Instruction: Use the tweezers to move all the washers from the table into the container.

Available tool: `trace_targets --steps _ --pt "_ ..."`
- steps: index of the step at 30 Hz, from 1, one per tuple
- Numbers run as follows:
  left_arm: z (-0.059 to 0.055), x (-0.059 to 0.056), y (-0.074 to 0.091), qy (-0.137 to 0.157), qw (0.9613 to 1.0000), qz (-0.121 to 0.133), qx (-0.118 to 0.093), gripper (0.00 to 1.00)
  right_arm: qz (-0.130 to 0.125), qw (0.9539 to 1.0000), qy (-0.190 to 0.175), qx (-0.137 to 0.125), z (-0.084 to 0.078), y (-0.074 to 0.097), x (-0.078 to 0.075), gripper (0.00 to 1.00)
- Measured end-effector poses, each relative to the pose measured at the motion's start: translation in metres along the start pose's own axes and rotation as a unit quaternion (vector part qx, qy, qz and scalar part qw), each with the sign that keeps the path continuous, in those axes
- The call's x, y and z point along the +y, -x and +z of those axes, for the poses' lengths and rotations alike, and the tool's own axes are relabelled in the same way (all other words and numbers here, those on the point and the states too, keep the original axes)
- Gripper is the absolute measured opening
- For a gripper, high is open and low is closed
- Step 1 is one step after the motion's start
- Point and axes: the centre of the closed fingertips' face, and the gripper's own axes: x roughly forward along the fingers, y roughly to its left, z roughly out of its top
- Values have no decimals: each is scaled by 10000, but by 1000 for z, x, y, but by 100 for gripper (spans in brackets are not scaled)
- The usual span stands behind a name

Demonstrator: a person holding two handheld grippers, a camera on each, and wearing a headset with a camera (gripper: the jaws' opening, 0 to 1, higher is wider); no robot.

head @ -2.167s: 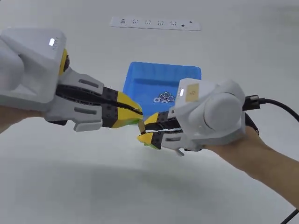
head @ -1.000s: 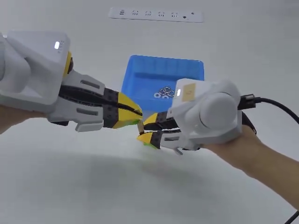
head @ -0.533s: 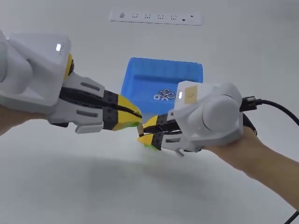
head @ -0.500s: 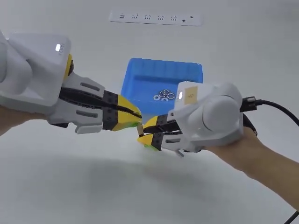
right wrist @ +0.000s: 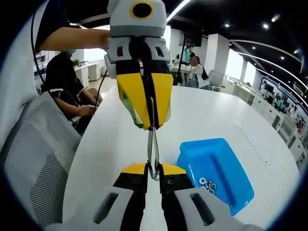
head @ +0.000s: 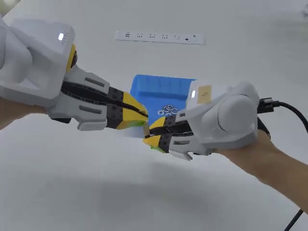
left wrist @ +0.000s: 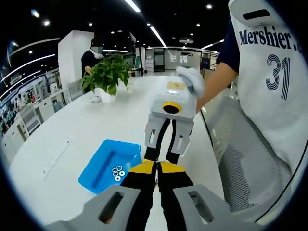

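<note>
Currently both grippers meet tip to tip over the surface (head: pixel 96 183), just in front of the container (head: pixel 159 85).

- Left gripper (head: pixel 140 115): fingers (right wrist: pixel 132 96) closed on one end of the tweezers (right wrist: pixel 153 144).
- Right gripper (head: pixel 153 136): fingers (right wrist: pixel 137 169) clamped on the other end. In the right gripper view, the tweezers run as a thin metal strip straight between the two sets of yellow tips.
- Count: 2 grippers, 1 pair of tweezers, 1 blue container, 1 power strip (head: pixel 160 37), 1 cable (head: pixel 288 109) off the right gripper.
- Washers (head: pixel 168 110): one tight cluster on the container floor, roughly five. The rings overlap, so I can't give an exact count.
- Container: shallow rectangular tray with raised walls. Its near edge is hidden behind the fingertips in the head view. Its far edge is well apart from the power strip.
- Open room: bare white surface on the near side below the grippers, to the left of the container, and between the container and the power strip.
- Surface edge: in the right gripper view it curves along the left, with a mesh chair (right wrist: pixel 33 159) just beside it.
- Far end of the surface: one potted plant (left wrist: pixel 107 74), well apart from the work.
</note>
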Motion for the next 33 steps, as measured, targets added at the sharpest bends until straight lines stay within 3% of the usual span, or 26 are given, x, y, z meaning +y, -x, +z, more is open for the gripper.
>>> trace_targets --steps 9,18,22,27,33 --pt "33 13 7 -438 9990 69 -34 6 -328 9990 245 -159 24 22 -22 10" --pt "49 37 3 -712 9974 68 5 6 -556 9975 386 -225 31 32 -51 10" --pt "48 52 -6 -713 9975 30 -16 6 -649 9971 344 -178 24 33 -67 10" --pt "36 70 -24 -649 9978 -74 61 6 -712 9968 348 49 3 28 -83 10" --pt "23 80 -41 -566 9982 -164 148 6 -687 9973 208 175 -18 18 -96 10"
